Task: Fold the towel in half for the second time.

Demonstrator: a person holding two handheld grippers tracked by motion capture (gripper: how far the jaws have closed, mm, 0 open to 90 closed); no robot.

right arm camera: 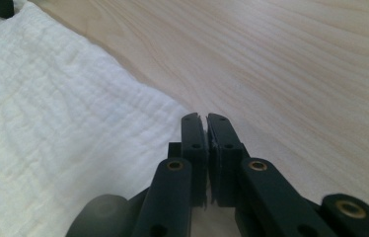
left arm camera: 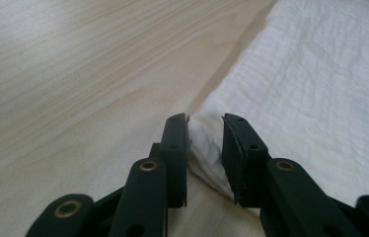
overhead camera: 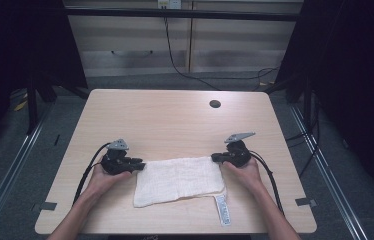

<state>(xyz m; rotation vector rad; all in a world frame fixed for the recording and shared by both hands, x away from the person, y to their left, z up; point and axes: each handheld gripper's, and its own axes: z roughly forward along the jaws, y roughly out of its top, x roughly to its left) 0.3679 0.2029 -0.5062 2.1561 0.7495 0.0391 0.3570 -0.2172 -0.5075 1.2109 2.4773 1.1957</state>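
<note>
I see the towel (overhead camera: 180,180) lying flat on the bench (overhead camera: 175,115), long axis running between both tools. Left tool (left arm camera: 205,120), half-open, straddles its corner; right tool (right arm camera: 205,116) is clamped on the opposite corner.

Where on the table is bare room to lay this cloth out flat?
Bare wood runs from the cloth to the table's far edge, broken only by the cable hole. The near strip is crowded: left gripper, right gripper, label tag.

Left fingers (left arm camera: 175,148) apart, right pressed together
</note>
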